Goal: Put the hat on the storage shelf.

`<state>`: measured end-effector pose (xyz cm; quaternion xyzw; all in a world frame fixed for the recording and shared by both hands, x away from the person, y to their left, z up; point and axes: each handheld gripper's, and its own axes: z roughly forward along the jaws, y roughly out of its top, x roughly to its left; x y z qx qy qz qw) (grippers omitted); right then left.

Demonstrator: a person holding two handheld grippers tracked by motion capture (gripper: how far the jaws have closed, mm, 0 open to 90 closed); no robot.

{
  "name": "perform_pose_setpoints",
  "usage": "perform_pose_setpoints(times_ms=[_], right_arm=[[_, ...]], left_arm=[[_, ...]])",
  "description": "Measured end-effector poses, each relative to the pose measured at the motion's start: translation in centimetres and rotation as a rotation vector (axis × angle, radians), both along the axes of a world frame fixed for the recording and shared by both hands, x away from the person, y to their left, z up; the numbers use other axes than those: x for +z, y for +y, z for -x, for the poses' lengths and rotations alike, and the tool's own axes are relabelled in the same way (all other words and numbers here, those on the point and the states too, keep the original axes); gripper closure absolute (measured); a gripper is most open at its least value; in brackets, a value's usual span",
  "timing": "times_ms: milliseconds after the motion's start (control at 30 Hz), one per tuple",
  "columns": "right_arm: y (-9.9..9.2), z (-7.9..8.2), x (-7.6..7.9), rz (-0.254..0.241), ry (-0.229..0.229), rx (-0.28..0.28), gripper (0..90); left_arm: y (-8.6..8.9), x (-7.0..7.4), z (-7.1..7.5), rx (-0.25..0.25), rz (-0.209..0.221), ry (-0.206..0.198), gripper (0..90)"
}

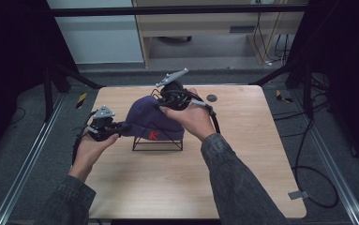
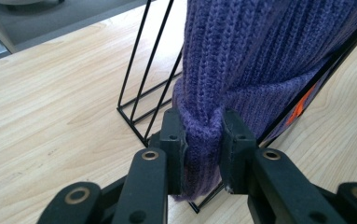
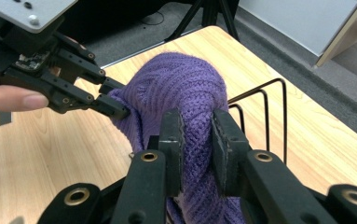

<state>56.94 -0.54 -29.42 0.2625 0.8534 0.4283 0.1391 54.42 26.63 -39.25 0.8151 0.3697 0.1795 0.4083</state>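
A person is gripping a purple knit beanie with the left gripper and right gripper, each clamped on its fabric, draping it over a black wire rack mid-counter, apparently not yet settled or released.

Table was light wood, with a small dark round disc sitting near its far edge. Grey floor all around had black cables looping on the right, plus yellow-black striped tape bits near the far corners.
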Motion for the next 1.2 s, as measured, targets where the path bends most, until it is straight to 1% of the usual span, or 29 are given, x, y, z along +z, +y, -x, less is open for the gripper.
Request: perform_pose_setpoints(times_ms=[200, 467, 533, 600, 733, 900, 1100, 1200], right_arm=[[0.0, 0.3, -0.5, 0.004, 0.008, 0.006, 75.9], [0.1, 0.4, -1.2, 0.010, 0.023, 0.009, 75.8], [0.2, 0.4, -1.4, 0.008, 0.024, 0.012, 75.8], [0.2, 0.4, -1.6, 0.010, 0.026, 0.013, 75.8], [0.2, 0.5, -1.8, 0.008, 0.030, 0.013, 75.8], [0.2, 0.5, -1.9, 0.010, 0.034, 0.012, 75.8], [0.1, 0.6, -2.0, 0.010, 0.039, 0.010, 75.7], [0.1, 0.6, -2.2, 0.008, 0.039, 0.014, 75.7]], left_arm=[[-0.1, -0.5, 0.0, -0.005, -0.008, 0.007, 73.2], [0.1, -1.1, 0.0, 0.006, -0.007, 0.016, 73.0], [0.1, -1.2, 0.0, 0.001, -0.020, 0.022, 72.9], [0.1, -1.3, 0.0, 0.005, -0.014, 0.022, 73.0], [0.2, -1.4, 0.0, 0.006, -0.010, 0.025, 72.9], [0.1, -1.5, 0.0, 0.001, -0.016, 0.027, 72.9], [0.0, -1.7, 0.0, 0.006, -0.018, 0.026, 73.0], [0.0, -1.9, 0.0, 0.005, -0.019, 0.032, 73.0]])
